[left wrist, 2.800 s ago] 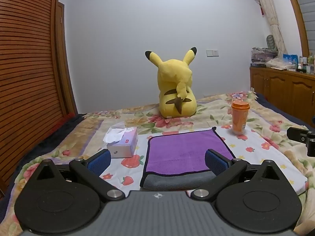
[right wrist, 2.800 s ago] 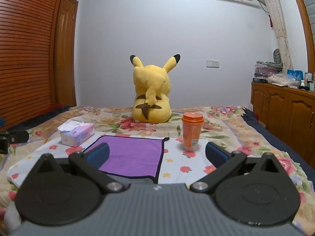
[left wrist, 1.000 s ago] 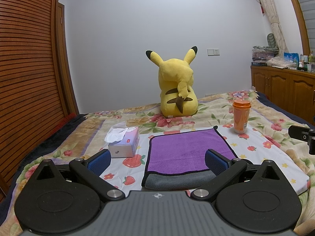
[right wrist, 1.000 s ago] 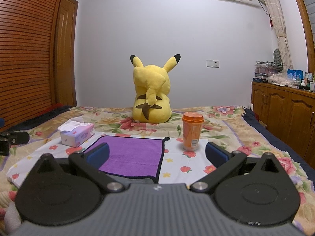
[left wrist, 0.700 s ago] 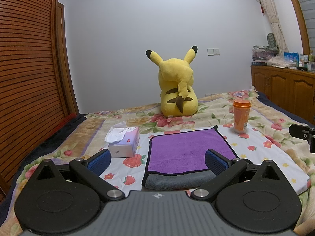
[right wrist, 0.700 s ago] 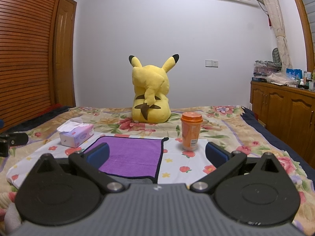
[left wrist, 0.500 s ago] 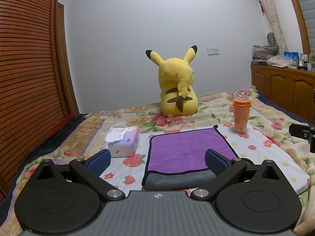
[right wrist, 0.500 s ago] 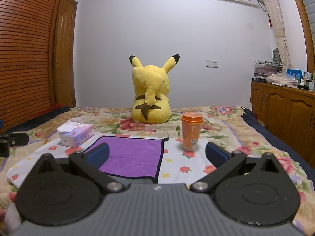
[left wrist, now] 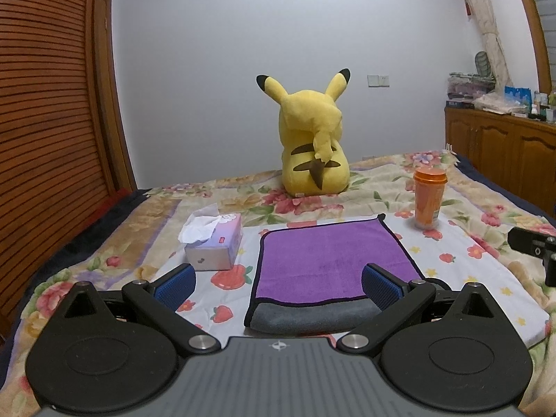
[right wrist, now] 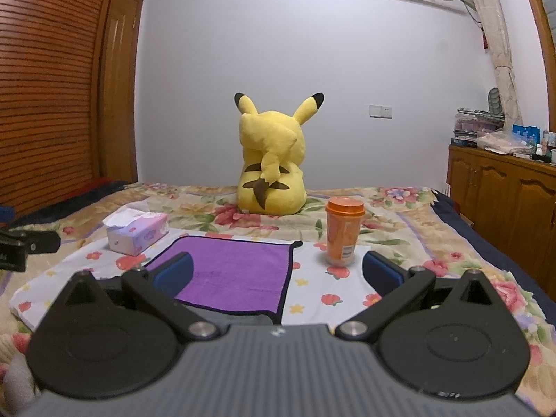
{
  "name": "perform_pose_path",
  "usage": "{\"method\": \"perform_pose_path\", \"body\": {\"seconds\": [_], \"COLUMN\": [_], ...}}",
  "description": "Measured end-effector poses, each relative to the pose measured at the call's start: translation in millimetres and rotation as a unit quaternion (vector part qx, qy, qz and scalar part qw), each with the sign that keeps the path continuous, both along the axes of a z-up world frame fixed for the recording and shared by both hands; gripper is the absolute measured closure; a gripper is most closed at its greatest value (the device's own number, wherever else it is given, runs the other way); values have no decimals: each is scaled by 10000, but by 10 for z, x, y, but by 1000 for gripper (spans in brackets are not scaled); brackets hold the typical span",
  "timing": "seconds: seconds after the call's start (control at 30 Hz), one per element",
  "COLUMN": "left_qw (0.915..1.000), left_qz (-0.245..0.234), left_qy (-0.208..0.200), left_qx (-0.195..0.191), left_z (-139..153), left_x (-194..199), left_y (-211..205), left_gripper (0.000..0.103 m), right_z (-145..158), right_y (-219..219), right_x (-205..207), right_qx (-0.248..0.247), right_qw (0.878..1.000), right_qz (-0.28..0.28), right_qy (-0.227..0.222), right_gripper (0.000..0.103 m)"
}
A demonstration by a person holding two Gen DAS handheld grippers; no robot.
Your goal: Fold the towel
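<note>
Towel (left wrist: 330, 260) lies just ahead of both wide-spread grippers.

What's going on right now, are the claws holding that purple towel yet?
Left gripper and right gripper open, empty. Towel flat on bed, untouched. Cup right of it, tissue box left, both clear.

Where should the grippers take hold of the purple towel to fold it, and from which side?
Probably at the two near corners of the purple towel, coming in low from the near side. It lies flat; its near edge is turned up, showing grey, so fingers could slip under. Left gripper and right gripper are open.
</note>
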State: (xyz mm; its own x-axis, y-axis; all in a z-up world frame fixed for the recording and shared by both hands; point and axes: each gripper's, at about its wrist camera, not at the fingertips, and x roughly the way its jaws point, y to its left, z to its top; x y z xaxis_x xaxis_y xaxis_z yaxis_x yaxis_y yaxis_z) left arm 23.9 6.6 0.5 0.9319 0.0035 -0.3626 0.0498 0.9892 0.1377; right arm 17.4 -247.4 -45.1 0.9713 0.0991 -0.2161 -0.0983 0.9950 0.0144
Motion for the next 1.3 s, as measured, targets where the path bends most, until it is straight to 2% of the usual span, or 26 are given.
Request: {"method": "perform_pose_path", "body": {"seconds": [0.17, 0.5, 0.67, 1.07, 1.17, 1.3], "left_qw": [10000, 9986, 9980, 9950, 9938, 9908], "left_qz": [16, -55, -86, -327, -402, -469], "left_qy": [63, 520, 618, 918, 1001, 1232], "left_qx": [36, -7, 50, 224, 274, 310], "left_z": [15, -41, -74, -267, -315, -421], "left_x": [156, 581, 770, 1180, 1270, 1413], "left_y": [22, 143, 222, 377, 385, 428], "left_gripper": [0, 0, 0, 0, 3, 12], "right_z": [-20, -113, -152, -276, -306, -386], "right_y": [16, 42, 52, 58, 102, 136], "right_x": [105, 411, 584, 965, 1064, 1186], "right_qx": [-20, -39, -47, -33, -93, -157], "right_qw": [9999, 9987, 9978, 9946, 9934, 9911], "right_qz": [88, 241, 273, 366, 456, 528], "right_qy": [74, 458, 596, 968, 1050, 1211], "right_gripper": [0, 0, 0, 1, 13, 15]}}
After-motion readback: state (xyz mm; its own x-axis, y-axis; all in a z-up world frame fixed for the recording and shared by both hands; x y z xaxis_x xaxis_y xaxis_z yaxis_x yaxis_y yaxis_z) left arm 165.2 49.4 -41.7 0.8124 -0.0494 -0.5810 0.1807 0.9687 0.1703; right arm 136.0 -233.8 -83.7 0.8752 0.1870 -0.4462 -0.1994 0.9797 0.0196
